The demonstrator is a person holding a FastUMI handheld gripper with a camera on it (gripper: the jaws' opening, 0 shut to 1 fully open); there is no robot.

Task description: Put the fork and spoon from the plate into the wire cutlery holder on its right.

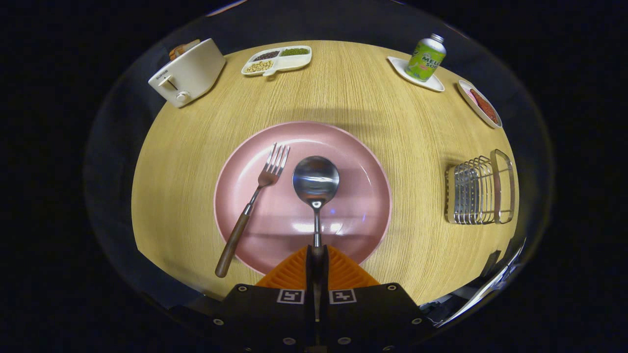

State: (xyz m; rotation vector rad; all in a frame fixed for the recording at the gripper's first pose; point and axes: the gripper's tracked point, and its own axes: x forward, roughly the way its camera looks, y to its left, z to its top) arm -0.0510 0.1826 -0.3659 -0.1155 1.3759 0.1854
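A pink plate sits on the wooden table just ahead of my fingers. A spoon points its bowl away from me over the plate's middle. Its dark handle runs back between my two fingers, and my gripper is shut on that handle. To the spoon's left a fork with a wooden handle lies slanted on the plate, its tines away from me and its handle end hanging over the plate's near-left rim. The wire cutlery holder stands on the table to the right of the plate.
Along the table's far side stand a white toaster at the left, a divided white dish of beans, a green can on a white coaster, and a small dish of red food at the right.
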